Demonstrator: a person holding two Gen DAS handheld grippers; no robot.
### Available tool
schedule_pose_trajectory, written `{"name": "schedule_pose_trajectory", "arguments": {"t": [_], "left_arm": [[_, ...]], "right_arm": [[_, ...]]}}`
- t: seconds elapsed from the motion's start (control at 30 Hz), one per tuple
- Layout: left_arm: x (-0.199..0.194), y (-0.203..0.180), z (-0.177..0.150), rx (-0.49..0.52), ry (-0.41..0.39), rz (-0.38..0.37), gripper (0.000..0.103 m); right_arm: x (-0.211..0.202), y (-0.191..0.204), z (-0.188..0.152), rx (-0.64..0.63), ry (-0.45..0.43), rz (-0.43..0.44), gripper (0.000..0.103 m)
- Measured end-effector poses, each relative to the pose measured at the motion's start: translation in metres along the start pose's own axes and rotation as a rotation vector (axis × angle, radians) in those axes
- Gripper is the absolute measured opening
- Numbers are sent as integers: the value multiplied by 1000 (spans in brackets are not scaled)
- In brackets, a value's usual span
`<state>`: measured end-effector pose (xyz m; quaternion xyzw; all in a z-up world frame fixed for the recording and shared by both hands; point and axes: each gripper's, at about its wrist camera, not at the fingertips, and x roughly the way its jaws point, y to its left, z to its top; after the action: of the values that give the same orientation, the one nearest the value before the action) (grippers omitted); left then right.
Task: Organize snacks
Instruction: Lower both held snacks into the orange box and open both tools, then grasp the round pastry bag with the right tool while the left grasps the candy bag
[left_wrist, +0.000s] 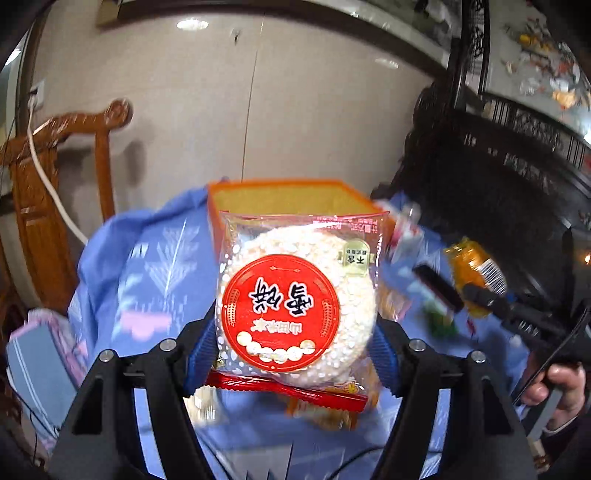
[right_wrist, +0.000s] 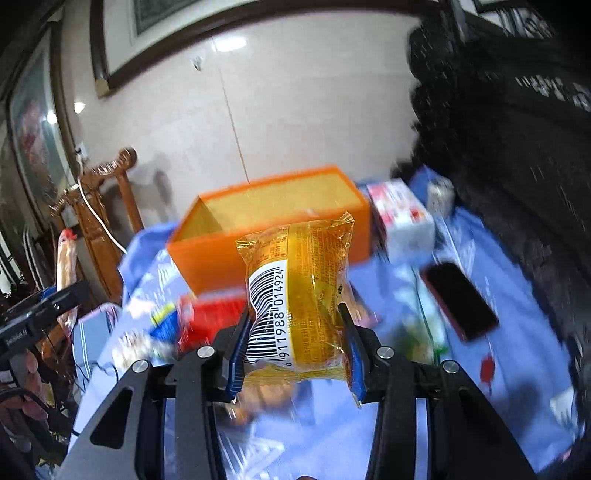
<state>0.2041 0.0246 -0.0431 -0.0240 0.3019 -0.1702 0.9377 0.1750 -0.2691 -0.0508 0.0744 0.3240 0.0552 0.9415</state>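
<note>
Clear crinkly film on both packs, each held up off the blue cloth.
Left gripper (left_wrist: 293, 343): blue ribbed jaws pinch the rice cracker pack (left_wrist: 295, 295) at its lower sides; round puffed disc, red circular label upside down, red serrated seal at the near edge. Right gripper (right_wrist: 295, 354): jaws clamp the yellow snack pack (right_wrist: 301, 295) mid-body, glossy pillow shape, barcode panel on its left side. Orange box (right_wrist: 266, 221), rectangular, open top, matte walls, sits on the far side of the cloth-covered worktop (right_wrist: 517, 332), beyond both packs. White carton (right_wrist: 402, 218) just right of the box; dark flat phone (right_wrist: 460, 301) nearer, to the right. Other wrappers blurred.
</note>
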Motion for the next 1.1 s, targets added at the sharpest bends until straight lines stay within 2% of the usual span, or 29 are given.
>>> {"name": "schedule_pose_trajectory", "arguments": {"t": [0.2,0.4,0.43,0.47,0.5,0.53,0.57,0.63,0.67,0.73,0.83,0.93,1.1], "left_arm": [[22,3,71,14,-59,-10,69],[79,-3,142,57,-74,19,69],[88,-4,152,56,-73,28,74],[100,-3,163,47,-73,35,84],[108,-1,170,38,-74,57,98],[112,1,174,30,-80,82,99],[118,4,178,19,-65,130,99],[115,10,174,7,-50,131,99],[107,14,167,1,-69,109,99],[97,21,156,-4,-82,113,99],[82,38,128,-44,-47,123,99],[66,48,97,-76,-19,122,99],[23,64,47,-120,-9,172,99]], "right_arm": [[27,16,68,-59,-81,39,44],[76,31,137,-97,-117,66,44],[85,34,146,-101,-116,71,44],[96,36,157,-109,-118,74,48],[104,38,163,-116,-118,68,63],[111,39,168,-122,-115,50,74],[114,38,171,-111,-112,19,80],[104,37,166,-83,-124,71,80],[99,38,160,-88,-128,83,80],[89,43,144,-109,-113,86,80],[72,44,116,-106,-95,126,80],[55,45,83,-109,-74,134,80],[27,44,24,-118,-10,129,80]]}}
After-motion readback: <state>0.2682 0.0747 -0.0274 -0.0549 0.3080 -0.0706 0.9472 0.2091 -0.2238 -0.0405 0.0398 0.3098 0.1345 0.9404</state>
